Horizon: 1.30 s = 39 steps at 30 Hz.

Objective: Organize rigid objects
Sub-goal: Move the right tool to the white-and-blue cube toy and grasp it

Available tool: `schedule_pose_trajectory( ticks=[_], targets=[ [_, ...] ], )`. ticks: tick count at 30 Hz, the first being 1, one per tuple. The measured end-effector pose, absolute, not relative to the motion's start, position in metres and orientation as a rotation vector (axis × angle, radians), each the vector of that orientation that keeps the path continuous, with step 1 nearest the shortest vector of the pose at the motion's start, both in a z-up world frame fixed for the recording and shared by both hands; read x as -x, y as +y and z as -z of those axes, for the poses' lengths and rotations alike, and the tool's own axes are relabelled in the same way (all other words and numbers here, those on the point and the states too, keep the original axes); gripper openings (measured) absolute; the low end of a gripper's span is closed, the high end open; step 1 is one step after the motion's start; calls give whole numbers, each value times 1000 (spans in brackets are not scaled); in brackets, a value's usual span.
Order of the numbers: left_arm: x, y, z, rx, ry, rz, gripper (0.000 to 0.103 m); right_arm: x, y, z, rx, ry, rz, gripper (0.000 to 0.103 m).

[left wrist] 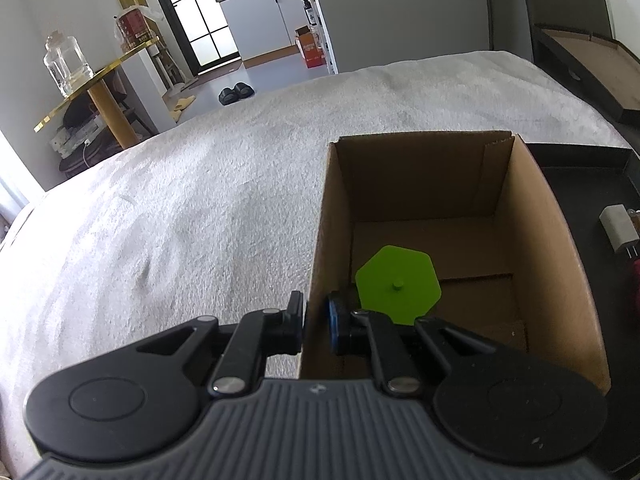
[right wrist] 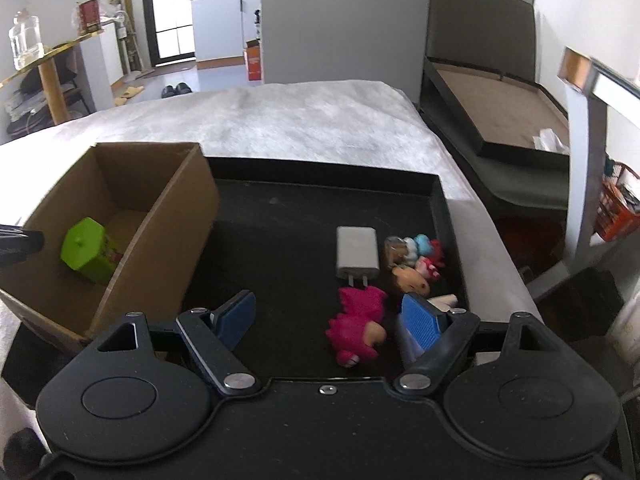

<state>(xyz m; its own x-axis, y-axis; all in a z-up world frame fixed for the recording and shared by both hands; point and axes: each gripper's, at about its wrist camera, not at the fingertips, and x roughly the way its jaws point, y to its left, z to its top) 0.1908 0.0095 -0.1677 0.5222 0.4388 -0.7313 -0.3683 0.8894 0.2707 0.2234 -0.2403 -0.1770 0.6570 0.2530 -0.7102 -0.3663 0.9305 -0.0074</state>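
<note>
- Clamping the near left wall of the cardboard box (left wrist: 432,216), the left gripper (left wrist: 316,320) has one finger outside the wall and the blue-padded one inside, jaws closed on the cardboard; judged from this, it is steadying the box while the other hand sorts.
- Hovering low over the black tray (right wrist: 320,184), the right gripper (right wrist: 328,320) has its jaws spread wide and holds nothing; the blue pads (right wrist: 420,322) flank open tray floor and the pink dinosaur toy (right wrist: 358,326).
- The step in hand looks like the reach for the next item, with one piece already boxed: the green hexagonal container (left wrist: 398,286) sits on the box floor, near the left gripper's corner.
- The dinosaur lies on its side just ahead of the jaws, its long axis running roughly toward and away from the camera, head end nearer; its spiky back faces up-left.
- Beyond it the white charger plug (right wrist: 357,254) lies flat, long axis also fore-and-aft, prongs pointing toward the gripper.
- Just right of the plug, a cluster of small figurines (right wrist: 416,260) is bunched together, touching one another; single poses are hard to tell.
- The next move likely calls for shifting right a little and descending so both pads straddle the dinosaur's narrow width, across its long axis, without nudging the neighbours.
</note>
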Motion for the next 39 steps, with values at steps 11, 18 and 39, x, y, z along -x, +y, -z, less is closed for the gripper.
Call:
schedule_pose_trajectory(
  ticks=[11,18,39],
  targets=[
    [-193,8,169,-98,902,-492,12,-242,-268,195,154,814,-247,68],
    [-191,7,169,-109,899,-488,12,-258,-276,204,174,834,-212,64],
    [-191,9,168,-98,898,-481,11,-246,-266,217,215,946,-237,43]
  ],
)
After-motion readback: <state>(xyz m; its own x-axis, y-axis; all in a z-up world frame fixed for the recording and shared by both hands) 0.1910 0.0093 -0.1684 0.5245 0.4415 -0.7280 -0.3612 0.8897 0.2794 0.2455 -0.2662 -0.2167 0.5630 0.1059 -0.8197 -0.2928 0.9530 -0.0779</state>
